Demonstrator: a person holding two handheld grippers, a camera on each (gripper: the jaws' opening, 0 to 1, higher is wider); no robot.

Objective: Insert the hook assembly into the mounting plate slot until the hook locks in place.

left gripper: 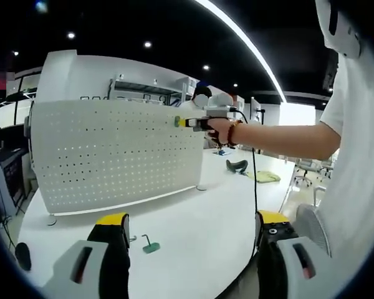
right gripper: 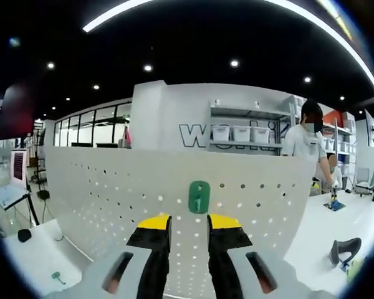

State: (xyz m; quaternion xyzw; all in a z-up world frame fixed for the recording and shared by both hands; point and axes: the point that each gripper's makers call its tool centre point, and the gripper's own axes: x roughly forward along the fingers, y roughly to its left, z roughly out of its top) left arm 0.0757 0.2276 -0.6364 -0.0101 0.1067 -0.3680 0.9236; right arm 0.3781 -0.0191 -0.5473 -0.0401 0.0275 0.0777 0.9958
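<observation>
**Hook at pegboard, upper edge**

Left gripper [left gripper: 190,233] hung over the table [left gripper: 199,224], jaws wide apart and holding nothing. A spare hook [left gripper: 151,246] lay on the table just ahead of its left jaw. Right gripper [right gripper: 187,225] had its jaws nearly together, a narrow gap between the yellow tips; whether they gripped the green hook [right gripper: 199,196] just above them could not be told. That hook sat against the pegboard [right gripper: 112,187], near its top edge. Beyond, the left gripper view showed the person's hand [left gripper: 219,129] holding the right gripper at the board's upper right corner. Behind the board stood shelving [right gripper: 246,131] and another person [right gripper: 308,146]
</observation>
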